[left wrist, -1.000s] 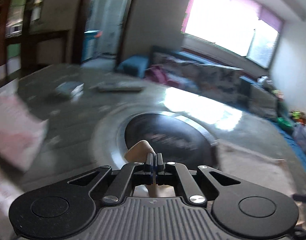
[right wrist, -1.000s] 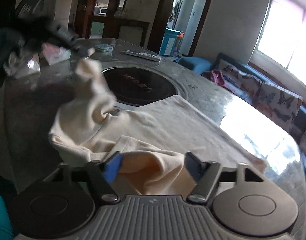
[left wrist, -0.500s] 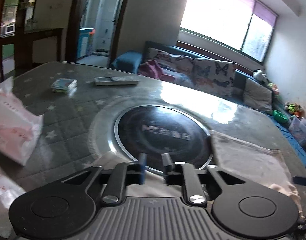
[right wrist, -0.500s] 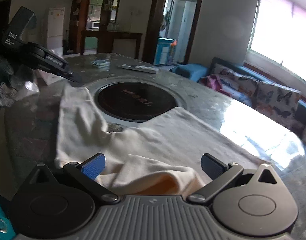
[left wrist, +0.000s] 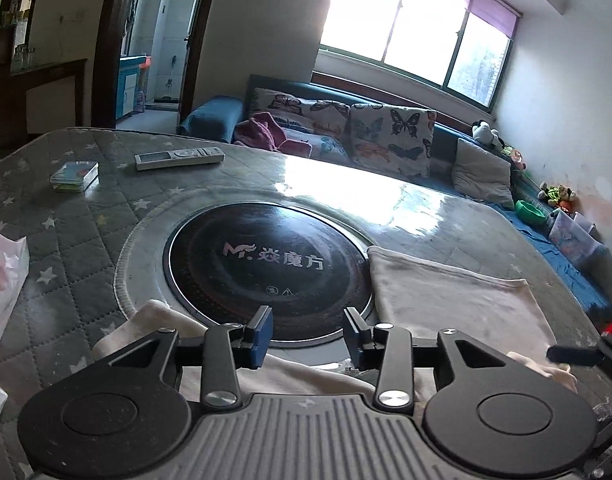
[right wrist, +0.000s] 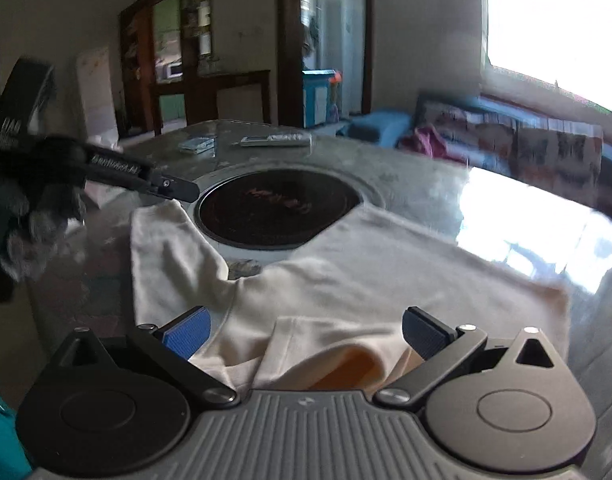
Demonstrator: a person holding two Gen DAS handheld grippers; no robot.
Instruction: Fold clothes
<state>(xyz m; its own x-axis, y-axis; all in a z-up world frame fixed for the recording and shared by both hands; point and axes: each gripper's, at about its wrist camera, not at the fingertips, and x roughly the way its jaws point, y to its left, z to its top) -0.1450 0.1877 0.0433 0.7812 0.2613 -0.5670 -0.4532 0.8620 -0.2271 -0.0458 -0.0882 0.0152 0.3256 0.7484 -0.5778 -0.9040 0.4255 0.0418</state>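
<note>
Released since earlier: left hand-held gripper gapes, right hand-held gripper gapes; cream shirt near edge hidden.

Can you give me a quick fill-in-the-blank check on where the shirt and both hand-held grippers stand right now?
1. Both the left hand-held gripper and the right hand-held gripper have their jaws ____.
2. The cream shirt lies partly over the round black ____ set into the table.
3. Near the table's far edge, beside the small box, lies a white ____.

Missing words: open; cooktop; remote control
</note>
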